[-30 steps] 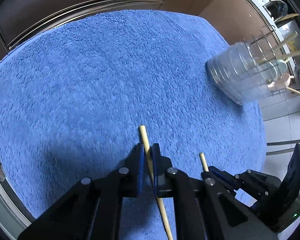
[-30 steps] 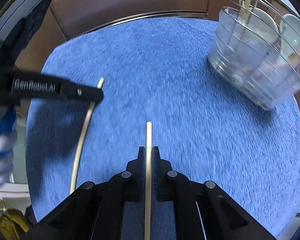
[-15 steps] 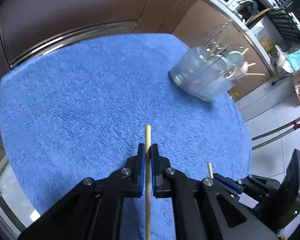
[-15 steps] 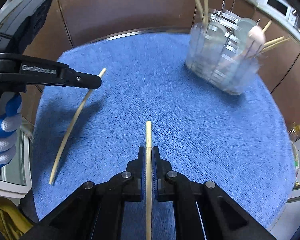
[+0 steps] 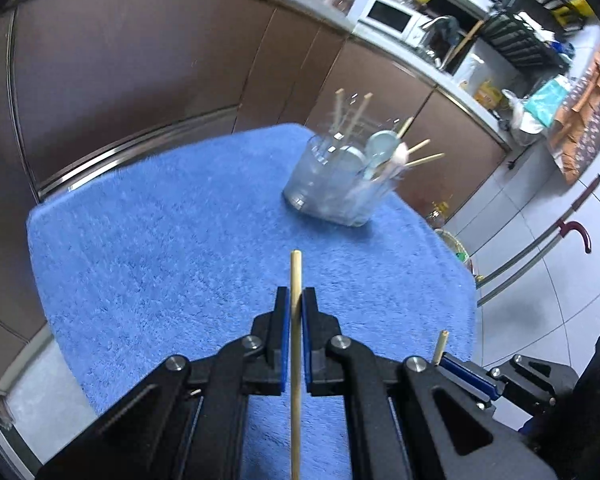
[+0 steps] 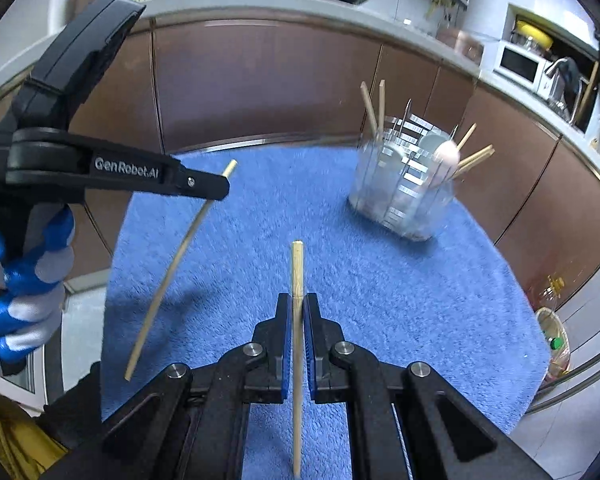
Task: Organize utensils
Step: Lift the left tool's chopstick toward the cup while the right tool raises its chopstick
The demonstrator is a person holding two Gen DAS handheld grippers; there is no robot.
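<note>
— Carrying one chopstick each, are they?

— Yes. The left claw [image 5: 295,306] is pinching its chopstick [image 5: 295,344] tight between the blue pads, and the right claw [image 6: 296,312] is doing the same with the other chopstick [image 6: 297,344]. Both sticks are hanging in the air over the blue towel [image 6: 380,300] covering the tabletop, with nothing else lying on it.

— And where are they heading?

— Toward the clear holder [image 6: 406,184], I'm judging. It is standing near the far edge, well apart from both claws, already bristling with chopsticks and spoons.

— What is the next move asking for?

— Bringing one claw above the rim, tipping the stick upright, and aiming at a gap before loosening the grip, one claw at a time so they are not crowding each other.
</note>
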